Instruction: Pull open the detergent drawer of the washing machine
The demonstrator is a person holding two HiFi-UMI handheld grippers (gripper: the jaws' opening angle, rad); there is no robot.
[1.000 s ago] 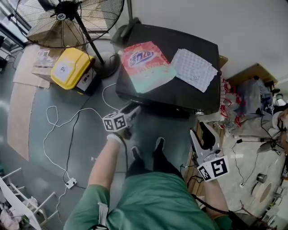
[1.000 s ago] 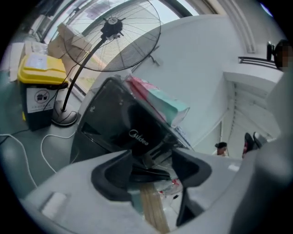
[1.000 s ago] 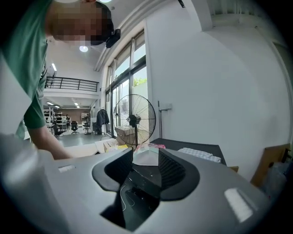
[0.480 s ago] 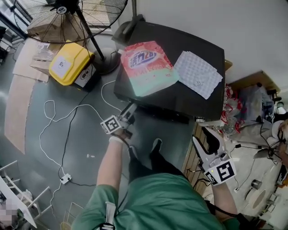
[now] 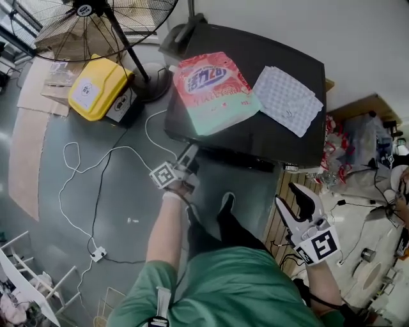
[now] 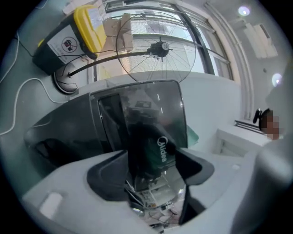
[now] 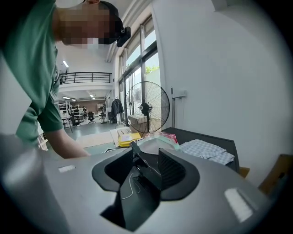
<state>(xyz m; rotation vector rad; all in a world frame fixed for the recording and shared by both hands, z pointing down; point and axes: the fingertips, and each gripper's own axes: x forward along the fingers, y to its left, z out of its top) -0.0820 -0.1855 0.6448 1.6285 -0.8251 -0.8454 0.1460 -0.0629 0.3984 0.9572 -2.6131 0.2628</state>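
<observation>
The black washing machine stands at the top centre of the head view. My left gripper is at the machine's front left corner, just under the top edge. In the left gripper view the glossy dark drawer front with white lettering stands between the jaws of the left gripper. The jaws are opening, and I see no pad pressing on it. My right gripper hangs open off the machine's right side with nothing in it. The right gripper looks towards the machine top.
A detergent bag and a checked cloth lie on the machine. A standing fan and a yellow box are to the left. A white cable runs over the floor. Cluttered shelves stand at the right.
The left gripper has rolled and edged along the machine's front corner, with its jaws spread wider. The right gripper has sunk a little.
</observation>
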